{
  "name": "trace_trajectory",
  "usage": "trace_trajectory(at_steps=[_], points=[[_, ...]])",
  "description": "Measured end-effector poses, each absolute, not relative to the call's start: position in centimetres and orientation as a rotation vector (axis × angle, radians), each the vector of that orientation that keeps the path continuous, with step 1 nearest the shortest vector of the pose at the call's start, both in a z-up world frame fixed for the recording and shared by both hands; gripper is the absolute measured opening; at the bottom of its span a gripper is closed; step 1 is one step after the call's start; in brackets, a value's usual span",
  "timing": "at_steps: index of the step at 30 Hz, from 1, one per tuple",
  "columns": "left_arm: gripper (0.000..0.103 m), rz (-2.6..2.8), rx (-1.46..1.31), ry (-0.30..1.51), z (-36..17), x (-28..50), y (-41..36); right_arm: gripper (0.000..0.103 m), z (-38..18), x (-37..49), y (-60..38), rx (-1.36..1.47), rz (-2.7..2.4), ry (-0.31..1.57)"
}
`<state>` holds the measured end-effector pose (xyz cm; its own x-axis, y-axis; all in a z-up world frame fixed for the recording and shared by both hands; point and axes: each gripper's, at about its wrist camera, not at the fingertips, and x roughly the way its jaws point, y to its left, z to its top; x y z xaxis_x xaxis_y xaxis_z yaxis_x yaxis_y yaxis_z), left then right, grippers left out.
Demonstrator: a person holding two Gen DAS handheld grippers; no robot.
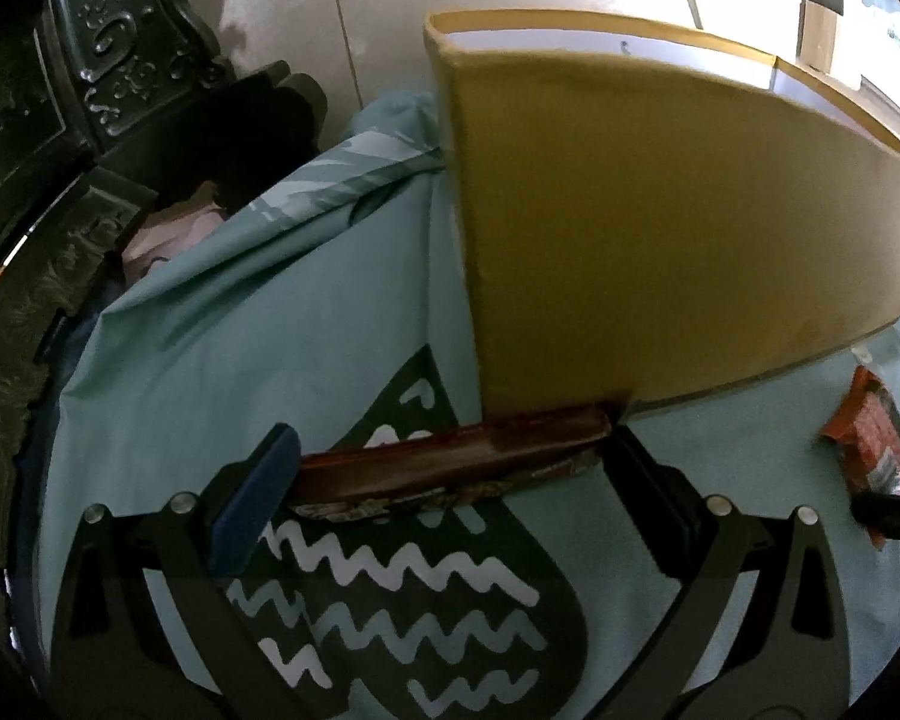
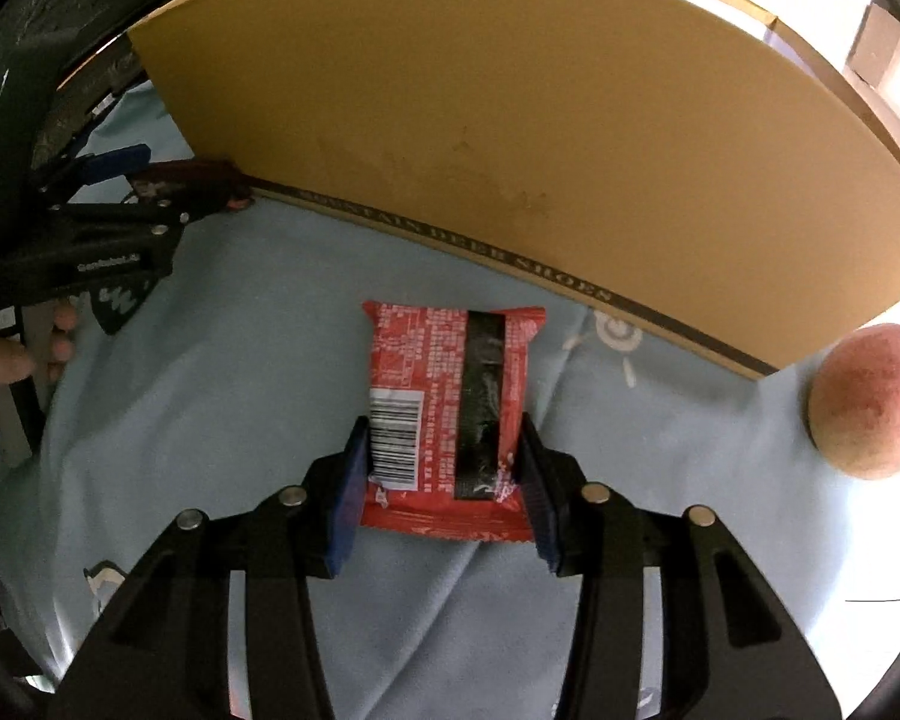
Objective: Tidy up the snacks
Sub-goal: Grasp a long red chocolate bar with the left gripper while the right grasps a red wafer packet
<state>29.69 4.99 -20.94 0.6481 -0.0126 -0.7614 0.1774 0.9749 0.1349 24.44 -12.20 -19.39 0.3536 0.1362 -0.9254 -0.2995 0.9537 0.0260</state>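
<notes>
My left gripper (image 1: 450, 468) is shut on a dark brown-red snack packet (image 1: 450, 456), held edge-on just in front of the near corner of a tan cardboard shoe box (image 1: 660, 210). My right gripper (image 2: 444, 468) is shut on a red snack packet (image 2: 444, 396) with a barcode and a dark strip, lying flat on the light blue cloth (image 2: 210, 420) in front of the box wall (image 2: 510, 120). In the right wrist view the left gripper (image 2: 210, 189) sits at the box's left corner. The red packet (image 1: 870, 450) shows at the right edge of the left wrist view.
A peach (image 2: 864, 402) lies on the cloth at the right, beside the box's corner. The cloth (image 1: 240, 330) has a dark patch with white zigzags. Dark carved furniture (image 1: 60, 90) stands to the left. A person's hand (image 2: 6, 360) holds the left gripper.
</notes>
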Motion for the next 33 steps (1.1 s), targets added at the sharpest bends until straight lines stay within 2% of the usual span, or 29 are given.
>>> trace_trajectory(at_steps=[3, 5, 6, 7, 12, 16, 18, 20, 21, 26, 27, 29, 30, 31, 33], points=[[0.101, -0.097, 0.225, 0.852, -21.1, 29.3, 4.6, 0.056, -18.9, 24.0, -11.3, -0.158, 0.286, 1.18], [0.099, -0.117, 0.211, 0.846, -20.9, 29.0, 4.8, 0.051, -18.9, 24.2, -11.2, -0.163, 0.277, 1.185], [0.089, -0.139, 0.211, 0.835, -20.7, 28.5, 4.8, 0.047, -18.8, 24.3, -11.4, -0.147, 0.278, 1.187], [0.078, -0.164, 0.226, 0.825, -20.4, 28.1, 4.5, 0.046, -18.8, 24.3, -11.3, -0.125, 0.281, 1.189], [0.052, -0.253, 0.108, 0.815, -19.3, 24.9, 5.2, 0.046, -18.5, 23.6, -12.4, -0.059, 0.31, 1.182], [0.052, -0.277, 0.067, 0.816, -19.5, 22.8, 5.5, 0.046, -18.4, 22.3, -13.4, -0.022, 0.32, 1.188], [0.053, -0.288, 0.146, 0.778, -19.2, 22.2, 4.7, 0.046, -18.9, 21.8, -13.9, -0.02, 0.321, 1.205], [0.076, -0.3, 0.195, 0.752, -19.0, 22.4, 4.2, 0.046, -19.0, 20.9, -14.3, -0.027, 0.32, 1.207], [0.092, -0.303, 0.198, 0.754, -18.9, 22.7, 4.1, 0.046, -19.0, 20.9, -14.5, -0.025, 0.318, 1.212], [0.095, -0.263, 0.312, 0.872, -20.9, 26.3, 3.3, 0.046, -19.2, 20.3, -14.1, -0.009, 0.306, 1.227], [0.1, -0.276, 0.357, 0.895, -21.5, 26.7, 3.1, 0.046, -19.1, 20.1, -14.5, -0.009, 0.307, 1.227], [0.099, -0.335, 0.341, 0.912, -21.5, 27.1, 3.7, 0.046, -19.2, 20.4, -14.2, -0.002, 0.308, 1.228], [0.091, -0.383, 0.311, 0.949, -21.3, 27.4, 4.3, 0.046, -19.2, 20.5, -14.2, 0.003, 0.308, 1.228], [0.072, -0.417, 0.314, 0.953, -21.2, 27.2, 4.3, 0.046, -19.2, 20.5, -14.2, 0.008, 0.309, 1.226], [0.052, -0.501, 0.34, 0.95, -20.8, 25.8, 3.8, 0.047, -19.2, 20.6, -14.3, 0.015, 0.311, 1.222]])
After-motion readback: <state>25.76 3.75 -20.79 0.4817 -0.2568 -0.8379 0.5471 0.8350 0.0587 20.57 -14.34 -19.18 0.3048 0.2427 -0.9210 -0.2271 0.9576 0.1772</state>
